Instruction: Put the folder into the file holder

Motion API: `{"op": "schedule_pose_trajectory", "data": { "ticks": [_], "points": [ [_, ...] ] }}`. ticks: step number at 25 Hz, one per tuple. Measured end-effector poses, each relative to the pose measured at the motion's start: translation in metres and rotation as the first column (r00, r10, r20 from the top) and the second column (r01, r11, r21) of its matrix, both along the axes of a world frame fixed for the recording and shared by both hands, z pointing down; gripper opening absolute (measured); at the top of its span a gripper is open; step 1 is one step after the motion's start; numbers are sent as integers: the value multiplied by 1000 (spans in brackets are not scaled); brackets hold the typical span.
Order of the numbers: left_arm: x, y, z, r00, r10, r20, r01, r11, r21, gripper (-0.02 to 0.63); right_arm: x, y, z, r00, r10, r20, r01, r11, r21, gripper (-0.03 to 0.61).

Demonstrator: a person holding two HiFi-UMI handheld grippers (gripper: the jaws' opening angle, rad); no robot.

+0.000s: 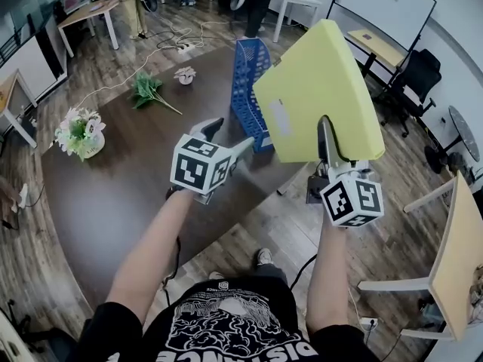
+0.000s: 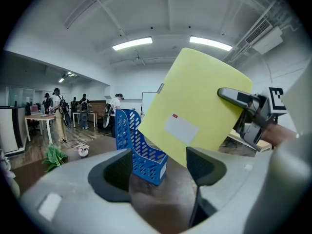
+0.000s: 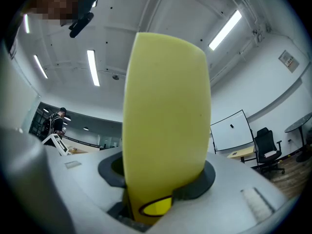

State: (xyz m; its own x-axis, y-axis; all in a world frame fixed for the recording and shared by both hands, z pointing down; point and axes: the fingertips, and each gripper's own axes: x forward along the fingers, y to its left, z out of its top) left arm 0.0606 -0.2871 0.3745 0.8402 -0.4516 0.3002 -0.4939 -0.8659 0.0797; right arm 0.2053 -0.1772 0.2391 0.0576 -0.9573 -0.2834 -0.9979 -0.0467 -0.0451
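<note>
Yellow folder [image 1: 317,89], pinched by one edge in your right gripper's [image 1: 326,138] jaws, could pivot, perhaps snagging the file holder [image 1: 245,89] rim; left gripper [image 1: 230,138] jaws spread, empty.

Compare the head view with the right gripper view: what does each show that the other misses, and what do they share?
Only the head view: the blue file holder standing on the brown table, the flowers at the table's far left, and the left gripper.
Only the right gripper view: the ceiling lights and, close up, the jaws pressed on the lower edge of the yellow folder.
Both: the yellow folder held in the air by the right gripper, not yet in the file holder.
</note>
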Motion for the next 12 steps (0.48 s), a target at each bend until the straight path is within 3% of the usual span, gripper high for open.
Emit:
{"op": "schedule_pose_trajectory", "data": {
  "ticks": [12],
  "points": [
    [-8, -25, 10, 998, -57, 9, 57, 998, -16, 359, 15, -59, 0, 998, 52, 43, -50, 997, -53, 196]
  ]
}}
